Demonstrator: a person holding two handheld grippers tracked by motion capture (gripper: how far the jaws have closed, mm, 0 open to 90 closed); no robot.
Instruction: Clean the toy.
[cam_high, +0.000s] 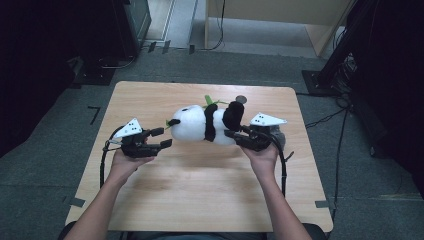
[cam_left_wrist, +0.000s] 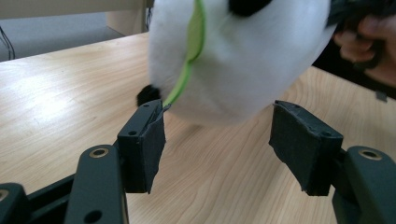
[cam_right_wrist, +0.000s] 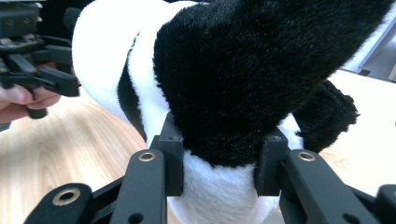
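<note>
Wooden table (cam_high: 200, 180) carries a plush panda (cam_high: 205, 123). Right tongs (cam_high: 239, 136) pinch its black limb; left tongs (cam_high: 162, 137) gape empty just beside its head, seemingly next to close there.

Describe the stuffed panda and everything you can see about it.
The stuffed panda is a soft plush toy, white with black limbs and ears, and has a green leaf strip near its head. It lies sideways above the middle of the wooden table. The right gripper is shut on a black limb. The left gripper is open near its head, one pad touching the green strip.
</note>
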